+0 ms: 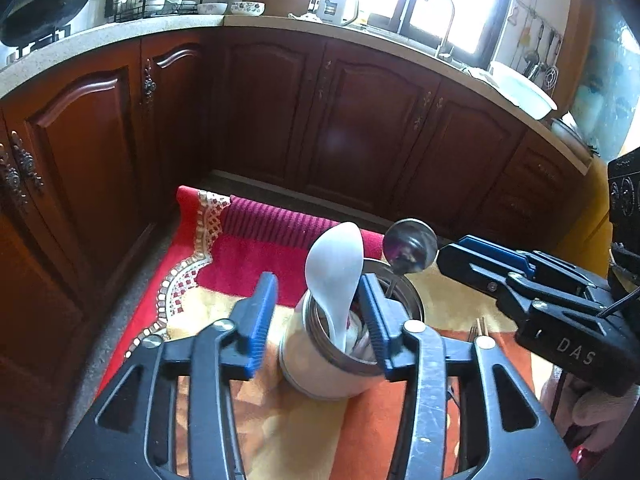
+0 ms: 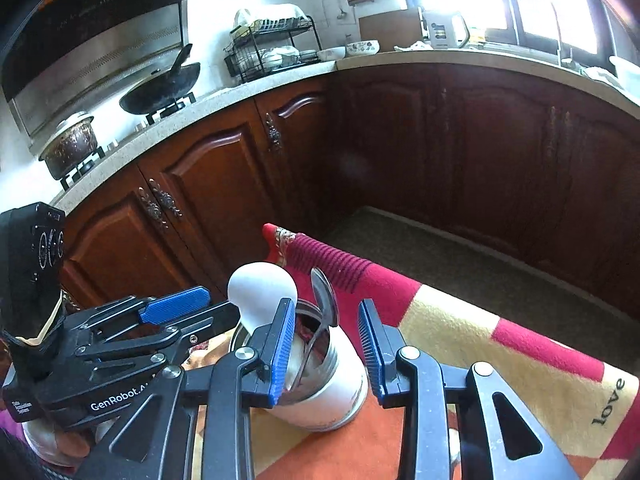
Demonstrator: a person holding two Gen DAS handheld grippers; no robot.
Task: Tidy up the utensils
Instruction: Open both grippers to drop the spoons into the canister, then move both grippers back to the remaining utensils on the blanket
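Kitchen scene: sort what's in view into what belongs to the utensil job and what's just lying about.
Job:
- white spoon
- metal spoon
- tin holding both
- left gripper and right gripper, both open

Lying about:
- wok
- pot
- dish rack
- kettle

Shiny steel inside the round white-coated metal canister [image 1: 320, 364] [image 2: 332, 384]. Matt white plastic spoon [image 1: 334, 268] [image 2: 262, 292] beside a mirror-polished steel spoon [image 1: 410, 245] [image 2: 325, 300] at 3 o'clock. Underneath, woven red, cream and orange cloth [image 1: 240, 256] [image 2: 480, 340]. Beyond, glossy carved dark wood cabinet doors [image 1: 360, 128] [image 2: 224, 184].
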